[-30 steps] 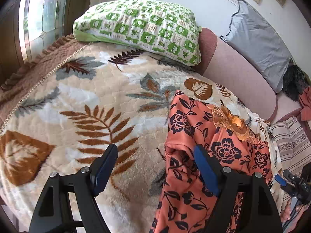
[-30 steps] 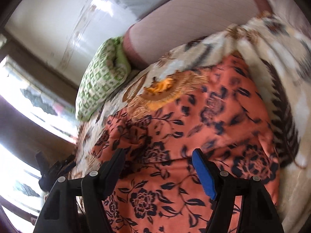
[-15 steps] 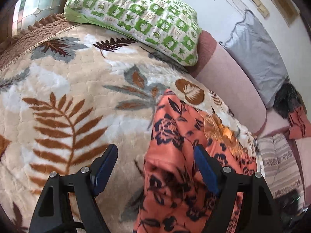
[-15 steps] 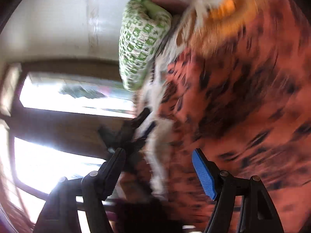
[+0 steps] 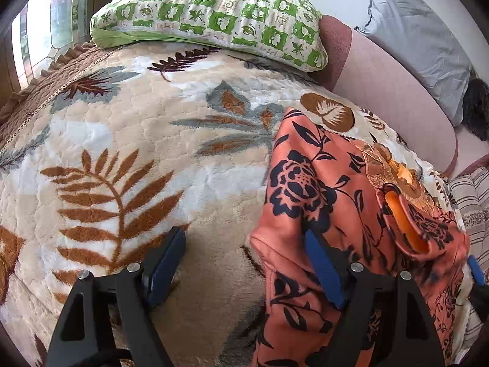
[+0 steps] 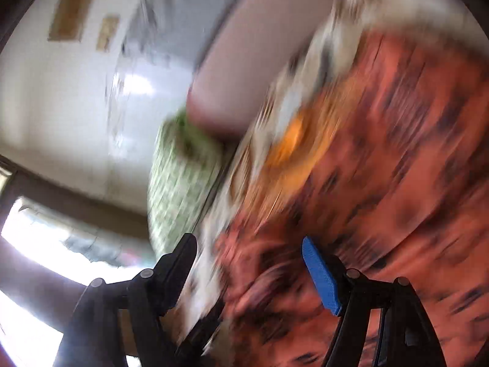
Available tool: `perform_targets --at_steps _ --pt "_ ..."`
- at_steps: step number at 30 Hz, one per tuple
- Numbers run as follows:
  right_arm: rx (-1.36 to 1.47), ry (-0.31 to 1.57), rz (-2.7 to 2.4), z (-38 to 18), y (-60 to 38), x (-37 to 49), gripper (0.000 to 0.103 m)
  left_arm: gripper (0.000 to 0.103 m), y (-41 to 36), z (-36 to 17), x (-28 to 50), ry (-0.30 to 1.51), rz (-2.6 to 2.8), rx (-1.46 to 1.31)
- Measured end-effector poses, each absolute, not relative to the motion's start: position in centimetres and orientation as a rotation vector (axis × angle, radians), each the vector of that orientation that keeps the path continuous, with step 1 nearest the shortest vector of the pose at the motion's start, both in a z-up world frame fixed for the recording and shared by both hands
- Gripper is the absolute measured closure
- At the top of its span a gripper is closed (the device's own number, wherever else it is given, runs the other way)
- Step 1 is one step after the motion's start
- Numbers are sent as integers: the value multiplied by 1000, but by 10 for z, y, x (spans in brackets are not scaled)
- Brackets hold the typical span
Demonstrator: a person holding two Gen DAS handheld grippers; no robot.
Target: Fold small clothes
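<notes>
Down on the bed, the left wrist view shows the left gripper [image 5: 244, 263] with its two fingers spread wide and nothing pinched. One finger sits over the fluffy leaf blanket [image 5: 128, 140]. The other finger lies on the left edge of the orange flower top [image 5: 330, 189]. The top lies on the right part of the blanket. One piece of it is flipped up near the neck. A green checked pillow [image 5: 214, 21] sits at the far end.

Next, the right wrist view is very blurry. The right gripper [image 6: 249, 270] has its fingers spread too, holding nothing. The orange flower top [image 6: 397, 153] fills the right side, under and past the fingers.
</notes>
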State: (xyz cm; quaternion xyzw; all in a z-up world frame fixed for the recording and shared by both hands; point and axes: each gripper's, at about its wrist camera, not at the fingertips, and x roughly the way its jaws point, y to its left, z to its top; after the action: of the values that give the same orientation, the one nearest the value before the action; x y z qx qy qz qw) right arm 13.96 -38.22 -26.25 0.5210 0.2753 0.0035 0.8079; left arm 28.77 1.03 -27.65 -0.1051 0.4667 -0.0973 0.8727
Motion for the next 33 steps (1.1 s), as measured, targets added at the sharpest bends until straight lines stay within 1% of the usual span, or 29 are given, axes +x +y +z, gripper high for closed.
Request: perform_targets --at_steps 1,3,6,7,10,13,15,17,18,19,20,21,22,23,26,28,29,31,32,33 --pt "1074 583 -26 -255 -392 135 28 22 12 -276 287 975 -212 -239" --pt "956 642 -53 -242 -393 133 28 22 17 -274 287 967 -241 -294" --pt "515 843 -30 -219 -349 161 27 22 19 -275 288 975 -226 -307" --pt "411 870 -8 -215 -332 169 28 22 19 -275 289 976 -223 -311" --pt "-72 906 129 -206 -255 168 28 22 21 -275 290 971 -218 -318" --pt "-547 905 124 -227 -195 160 28 22 23 -275 293 975 -218 -333" --pt "-706 920 119 -247 -172 163 30 22 22 -276 293 979 -222 -338" --pt "-797 928 53 -263 -171 175 30 22 21 -275 292 977 -230 -328" --pt "-830 945 26 -271 -171 186 32 22 21 -274 292 972 -231 -322" --pt "-836 955 18 -276 -174 193 39 22 21 -273 291 968 -231 -321" --pt "-802 965 6 -274 -179 205 69 22 23 -273 291 966 -234 -326" --pt "-733 991 -1 -271 -185 213 79 22 24 -272 291 966 -235 -334" --pt "-592 1015 2 -262 -197 224 83 22 26 -272 292 966 -234 -340" --pt "-505 1000 2 -253 -206 228 89 22 27 -272 292 964 -232 -346" --pt "-200 935 -29 -219 -258 228 91 22 25 -271 292 961 -239 -350" --pt "0 907 -43 -210 -297 217 90 22 16 -273 291 967 -243 -299" --pt "120 891 -48 -211 -324 211 90 22 8 -274 289 975 -239 -248" --pt "336 927 -42 -234 -368 200 87 22 -4 -278 287 988 -248 -181" --pt "500 982 -46 -257 -396 188 79 22 -11 -278 285 985 -258 -148" --pt "596 1016 -51 -271 -411 182 68 22 -15 -277 284 976 -261 -127"
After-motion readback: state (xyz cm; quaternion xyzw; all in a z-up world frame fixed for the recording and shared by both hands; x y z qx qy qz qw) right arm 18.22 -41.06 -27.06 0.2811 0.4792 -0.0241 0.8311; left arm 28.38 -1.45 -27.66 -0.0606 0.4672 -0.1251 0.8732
